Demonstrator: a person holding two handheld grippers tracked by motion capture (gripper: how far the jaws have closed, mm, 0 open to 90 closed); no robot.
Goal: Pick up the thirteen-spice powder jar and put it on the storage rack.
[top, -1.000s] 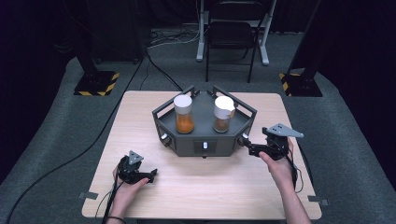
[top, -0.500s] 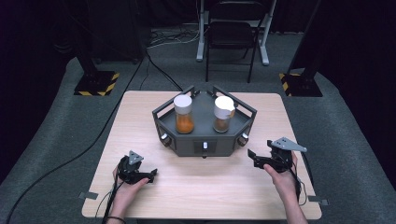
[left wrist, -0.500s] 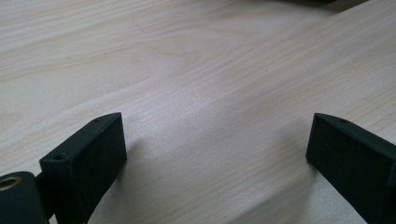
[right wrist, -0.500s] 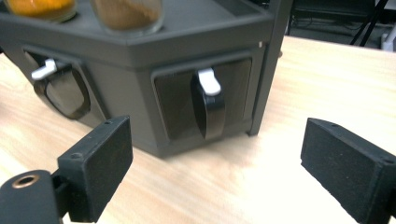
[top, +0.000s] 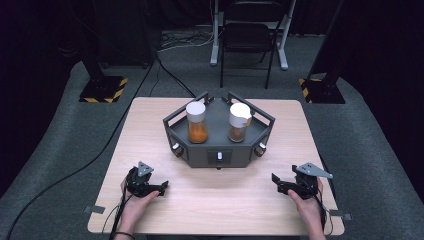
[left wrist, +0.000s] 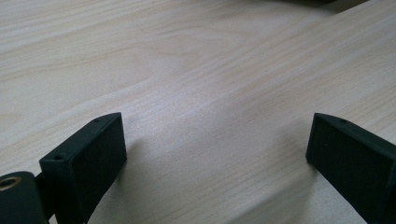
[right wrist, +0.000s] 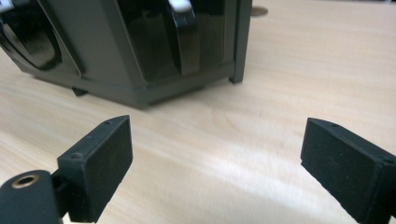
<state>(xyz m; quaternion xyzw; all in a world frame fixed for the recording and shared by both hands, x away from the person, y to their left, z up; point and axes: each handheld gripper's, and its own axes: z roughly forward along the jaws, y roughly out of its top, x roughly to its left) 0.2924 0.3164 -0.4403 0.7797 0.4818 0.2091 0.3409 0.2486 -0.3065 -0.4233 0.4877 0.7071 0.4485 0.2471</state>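
On the high view, the left gripper (top: 161, 187) rested on the wooden table (top: 150, 130) at about 7 o'clock, held by the left hand (top: 135, 200). In the left gripper view its 2 black jaws stood wide apart, with bare wood between them and nothing held.

At the middle of the table, toward 12 o'clock, stood a dark grey six-sided tray (top: 218, 159) with raised rails. Inside it there were 2 jars, both upright and apart from each other. The left jar (top: 197, 122) had a white lid and orange content. The right jar (top: 239, 122) had a white cap with a small spout and brownish content. The front wall of the tray carried a small white button (top: 219, 156) and 2 round knobs at its front corners.

The right gripper (top: 276, 181) was at about 5 o'clock, held by the right hand (top: 307, 202), near the table edge and well apart from the tray. It pointed toward the left side of the table. In the right gripper view its 2 jaws were also wide apart and empty, low over the wood, and a corner of the tray (right wrist: 140, 56) showed beyond them, not touching.

Behind the table, at 12 o'clock, a dark chair (top: 248, 37) stood on the grey floor.
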